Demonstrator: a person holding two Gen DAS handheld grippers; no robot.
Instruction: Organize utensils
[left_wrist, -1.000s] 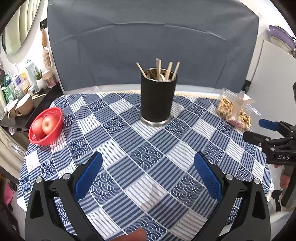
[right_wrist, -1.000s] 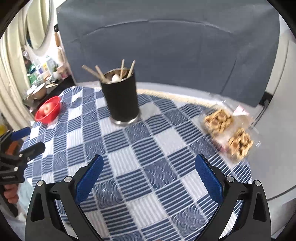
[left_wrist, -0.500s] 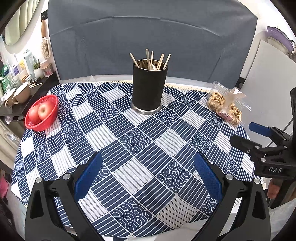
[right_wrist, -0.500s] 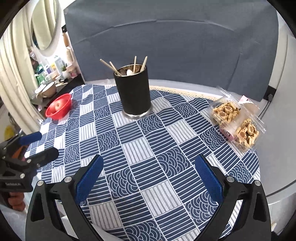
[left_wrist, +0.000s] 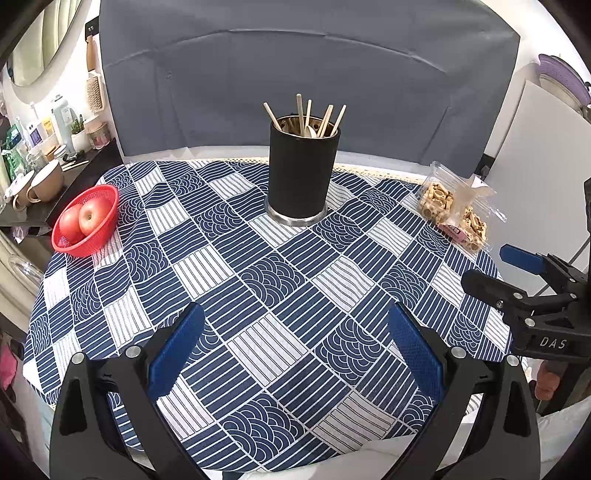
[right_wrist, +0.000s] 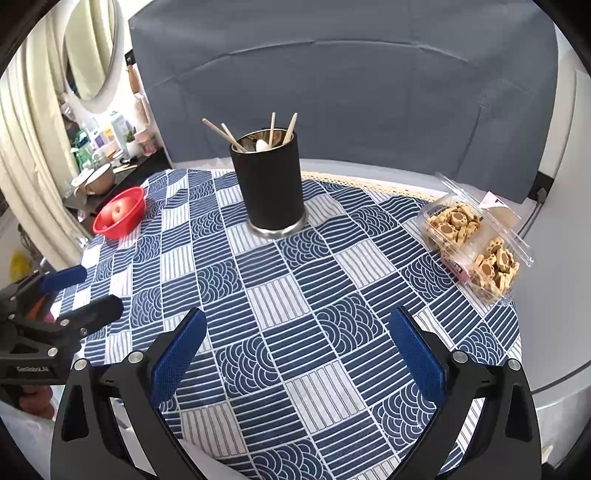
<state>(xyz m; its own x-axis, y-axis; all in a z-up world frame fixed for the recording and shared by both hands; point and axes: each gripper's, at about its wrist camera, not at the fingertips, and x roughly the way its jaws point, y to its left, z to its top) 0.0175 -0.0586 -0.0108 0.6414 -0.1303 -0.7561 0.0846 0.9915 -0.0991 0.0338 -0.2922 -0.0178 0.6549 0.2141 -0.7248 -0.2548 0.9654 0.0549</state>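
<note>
A black cylindrical utensil holder (left_wrist: 302, 173) (right_wrist: 269, 184) stands upright at the far middle of the round table, on the blue-and-white patterned cloth (left_wrist: 266, 280). Several wooden chopsticks (left_wrist: 325, 118) (right_wrist: 221, 133) and a white spoon (right_wrist: 261, 144) stick out of it. My left gripper (left_wrist: 295, 350) hangs open over the near edge of the table, nothing between its blue pads. My right gripper (right_wrist: 295, 350) is also open and empty, held back at the near right edge; it shows from the side (left_wrist: 495, 269) in the left wrist view.
A red basket with apples (left_wrist: 86, 221) (right_wrist: 120, 212) sits at the left edge. A clear box of cookies (left_wrist: 456, 212) (right_wrist: 476, 243) lies at the right edge. A grey backdrop (left_wrist: 295, 74) stands behind. A cluttered shelf (left_wrist: 44, 158) is at the far left.
Both grippers have pulled back and up from the table, so the holder looks farther away and more of the cloth shows. Both stayed open and empty.
</note>
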